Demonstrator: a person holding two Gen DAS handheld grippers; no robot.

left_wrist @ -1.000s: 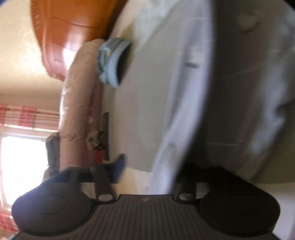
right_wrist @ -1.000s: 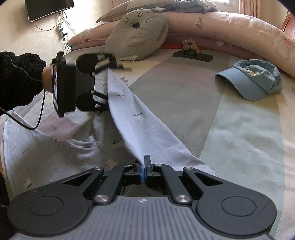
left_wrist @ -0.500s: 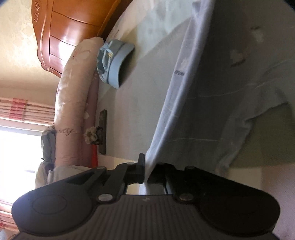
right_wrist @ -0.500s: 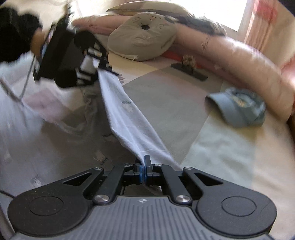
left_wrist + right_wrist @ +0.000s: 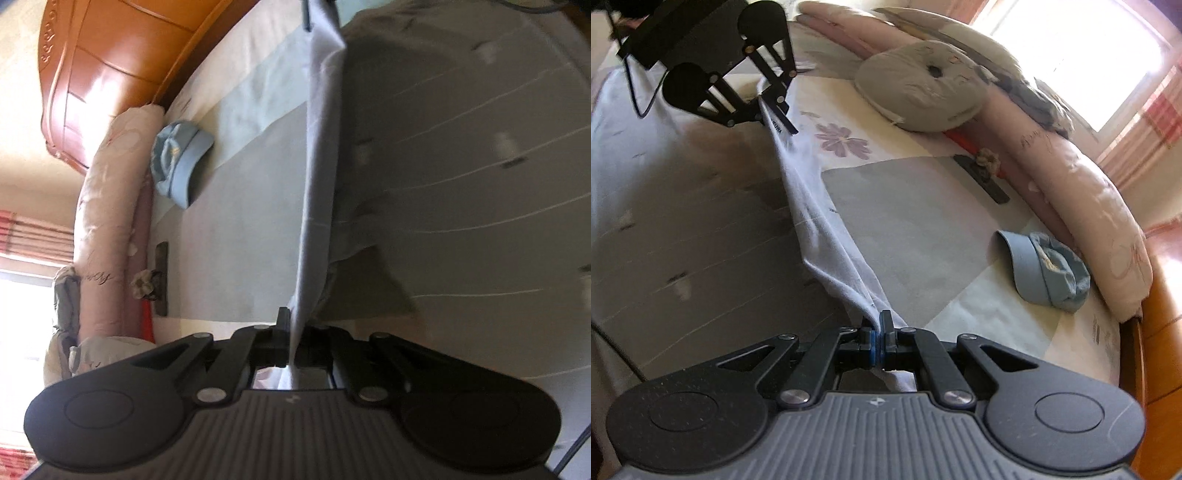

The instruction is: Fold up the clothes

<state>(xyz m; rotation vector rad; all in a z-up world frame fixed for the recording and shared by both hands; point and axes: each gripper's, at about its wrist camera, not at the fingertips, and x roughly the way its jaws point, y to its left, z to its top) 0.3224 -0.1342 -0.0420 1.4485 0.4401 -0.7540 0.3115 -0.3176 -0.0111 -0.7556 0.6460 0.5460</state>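
Shirt [image 5: 827, 236] stretched tight above bed [image 5: 923, 229], near end clamped in right gripper [image 5: 877, 332], far end clamped in left gripper [image 5: 764, 110], cap [image 5: 1045, 273] lying at right

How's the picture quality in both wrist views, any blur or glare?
Left wrist view: turned sideways, the garment is motion-smeared and shaded, and the window is blown out. Right wrist view: the window glares white, fisheye bends the bed, and the garment's left side is blurred.
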